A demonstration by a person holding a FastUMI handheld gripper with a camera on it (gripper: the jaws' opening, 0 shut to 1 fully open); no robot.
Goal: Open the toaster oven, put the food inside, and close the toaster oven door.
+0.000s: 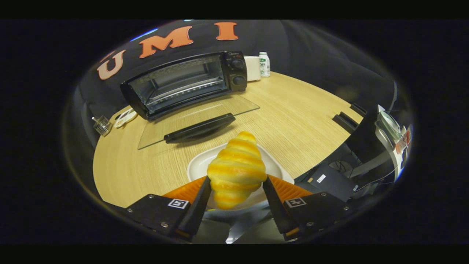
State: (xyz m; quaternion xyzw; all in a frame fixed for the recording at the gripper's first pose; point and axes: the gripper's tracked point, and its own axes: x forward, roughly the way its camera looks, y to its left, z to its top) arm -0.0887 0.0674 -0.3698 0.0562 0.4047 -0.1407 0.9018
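Gripping: the hand-held gripper [236, 182] is clamped on a croissant [237, 170], one finger pressed to each of its flanks.
Croissant: golden, ridged, standing on end between the fingers, its pointed tip aimed toward the toaster oven; it is lifted above a white plate [199, 167].
Plate: oval, lying on the worktop [300, 113] directly under and behind the croissant, near the worktop's front edge.
Toaster oven: black, set at the far side of the worktop beyond the plate [185, 84]; its cavity is open, with a wire rack visible inside.
Door: glass door [198, 119] folded fully down, lying flat toward the plate, its black handle [199, 128] at the near edge; a strip of bare worktop separates the handle from the plate.
Knobs: two round dials [238, 71] stacked on the oven's right-hand panel.
Beside the oven, right: a white boxy object [253, 68] touching or just beside the oven's side, and a small white bottle with a green label [264, 64] just past it.
Beside the oven, left: a small wire-mesh item [102, 125] and a white object with dark markings [125, 117], both near the worktop's rim; what they are cannot be told.
Worktop: light wood grain, round-edged.
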